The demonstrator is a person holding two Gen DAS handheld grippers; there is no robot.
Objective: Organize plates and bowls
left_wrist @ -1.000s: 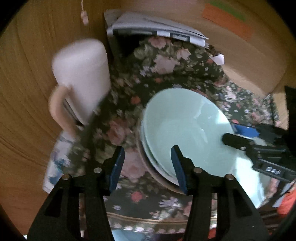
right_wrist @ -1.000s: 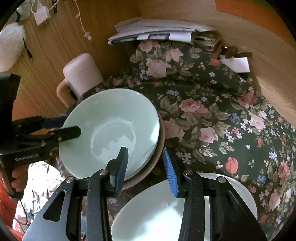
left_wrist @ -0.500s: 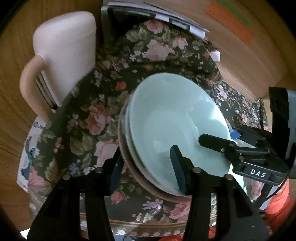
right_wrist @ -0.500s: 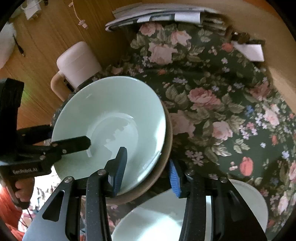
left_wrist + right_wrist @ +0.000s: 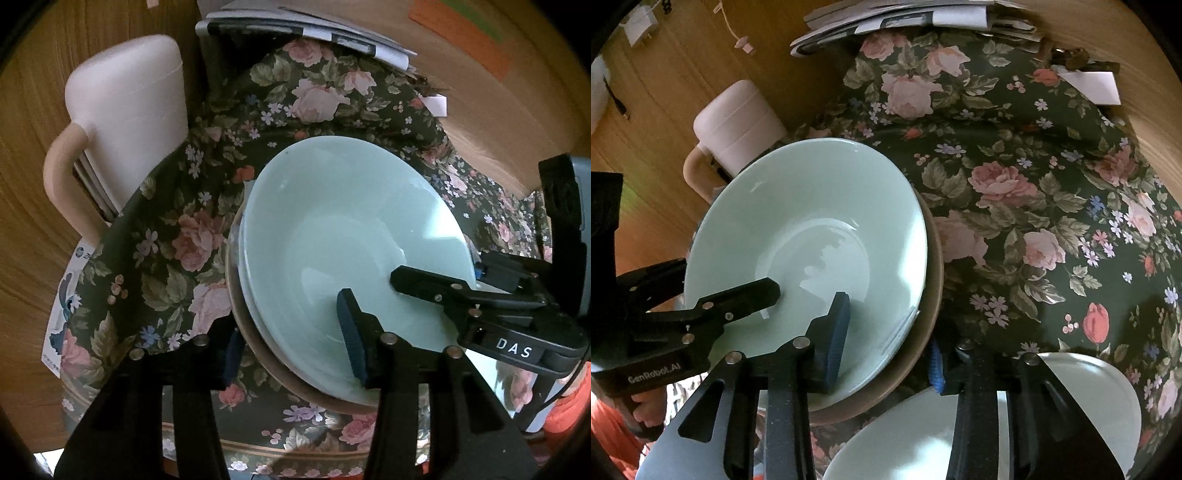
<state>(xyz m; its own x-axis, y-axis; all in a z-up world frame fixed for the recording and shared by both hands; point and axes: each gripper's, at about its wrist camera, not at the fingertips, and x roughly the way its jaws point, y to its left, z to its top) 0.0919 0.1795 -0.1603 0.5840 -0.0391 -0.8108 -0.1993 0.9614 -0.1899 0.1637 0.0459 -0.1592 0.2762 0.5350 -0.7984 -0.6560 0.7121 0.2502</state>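
Observation:
A stack of pale green bowls (image 5: 351, 229) (image 5: 812, 229) sits nested in a brown dish (image 5: 236, 295) (image 5: 934, 266) on a floral tablecloth (image 5: 1015, 166). My left gripper (image 5: 291, 343) straddles the stack's near rim. One pad lies inside the top bowl and the other is tucked under the brown rim. On the opposite side my right gripper (image 5: 886, 350) clamps the rim the same way, and its jaws are closing with the rim between them. Each gripper also shows in the other's view, the right gripper (image 5: 436, 284) and the left gripper (image 5: 738, 299).
A white plate (image 5: 1089, 398) lies just below my right gripper. A pink jug with a handle (image 5: 129, 110) (image 5: 738, 118) stands beside the stack off the table's edge. Stacked papers (image 5: 306, 26) (image 5: 905, 14) rest at the far edge. A person's hand (image 5: 642, 410) holds the left gripper.
Both grippers came in over the stack's rim, each with one pad inside the top bowl and one outside. The right jaws have narrowed onto the rim.

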